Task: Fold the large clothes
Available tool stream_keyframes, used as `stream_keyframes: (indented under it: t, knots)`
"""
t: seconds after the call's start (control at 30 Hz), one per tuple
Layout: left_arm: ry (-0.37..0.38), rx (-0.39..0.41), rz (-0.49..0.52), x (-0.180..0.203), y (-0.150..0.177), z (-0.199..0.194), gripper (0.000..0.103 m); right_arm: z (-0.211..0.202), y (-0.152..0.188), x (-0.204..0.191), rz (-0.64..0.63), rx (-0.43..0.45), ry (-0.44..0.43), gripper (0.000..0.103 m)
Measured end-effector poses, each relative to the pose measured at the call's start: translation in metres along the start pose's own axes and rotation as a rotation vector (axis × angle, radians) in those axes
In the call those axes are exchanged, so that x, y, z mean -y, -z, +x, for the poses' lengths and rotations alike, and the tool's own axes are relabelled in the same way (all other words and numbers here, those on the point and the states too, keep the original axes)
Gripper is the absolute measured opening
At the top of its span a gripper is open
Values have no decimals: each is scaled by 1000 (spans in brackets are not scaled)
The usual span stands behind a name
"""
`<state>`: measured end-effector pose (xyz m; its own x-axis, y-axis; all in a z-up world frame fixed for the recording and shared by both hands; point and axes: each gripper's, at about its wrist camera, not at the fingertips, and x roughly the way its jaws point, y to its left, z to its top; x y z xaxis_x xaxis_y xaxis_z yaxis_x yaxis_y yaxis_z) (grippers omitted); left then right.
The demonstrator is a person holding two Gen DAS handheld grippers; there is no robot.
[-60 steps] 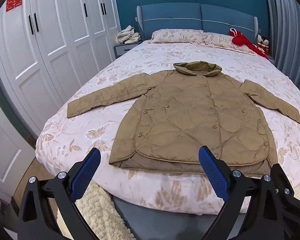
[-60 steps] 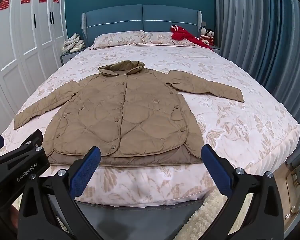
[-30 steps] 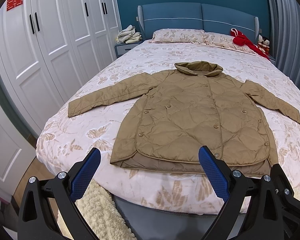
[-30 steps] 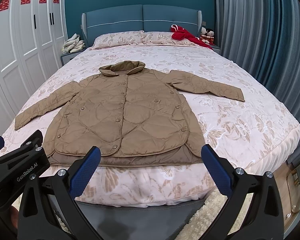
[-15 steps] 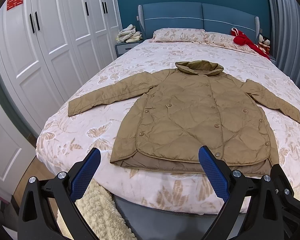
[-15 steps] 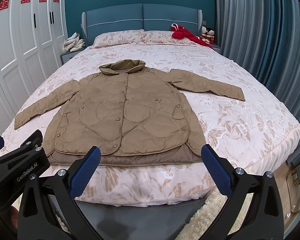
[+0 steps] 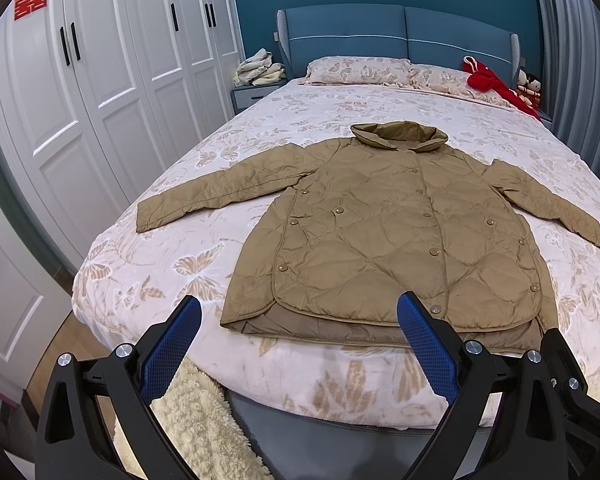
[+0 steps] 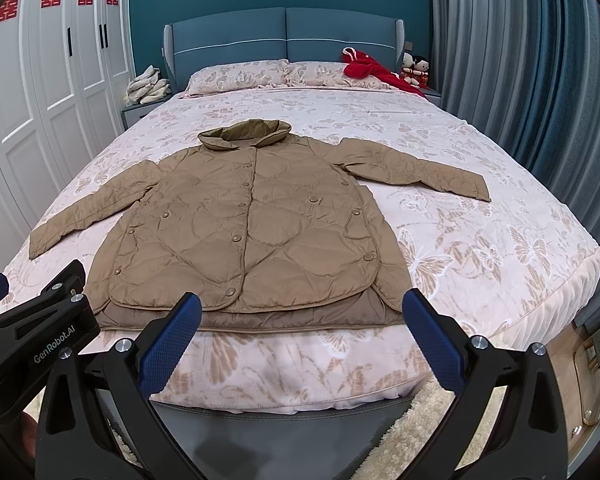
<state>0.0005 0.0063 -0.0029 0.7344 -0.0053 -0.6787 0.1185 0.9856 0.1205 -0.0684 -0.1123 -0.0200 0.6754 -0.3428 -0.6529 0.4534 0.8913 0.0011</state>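
A tan quilted jacket (image 7: 384, 232) lies flat and buttoned on the bed, collar toward the headboard, both sleeves spread out to the sides; it also shows in the right wrist view (image 8: 252, 224). My left gripper (image 7: 300, 320) is open and empty, held off the foot of the bed just short of the jacket's hem. My right gripper (image 8: 302, 316) is open and empty, also at the foot of the bed in front of the hem. The left gripper's body shows in the right wrist view (image 8: 32, 328) at lower left.
The bed (image 7: 148, 272) has a pink floral cover and a blue headboard (image 7: 396, 36). White wardrobes (image 7: 80, 92) stand at the left, grey curtains (image 8: 540, 80) at the right. A red garment (image 8: 374, 70) lies by the pillows. A cream shaggy rug (image 7: 196, 424) lies on the floor below.
Both grippers have stayed open and drifted very slightly closer to the bed. The jacket has not moved.
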Motion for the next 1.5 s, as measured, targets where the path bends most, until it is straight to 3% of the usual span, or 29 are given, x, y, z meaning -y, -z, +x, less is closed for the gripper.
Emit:
stream_keyframes:
  t: [0.97,1.5]
  knots:
    - [-5,-5,1,-7,11,2,95,-2,0,-1,4,-10,-3,98]
    - [-15,-47,29,16,0,37,95,46,-3,4,21,-71,-3,98]
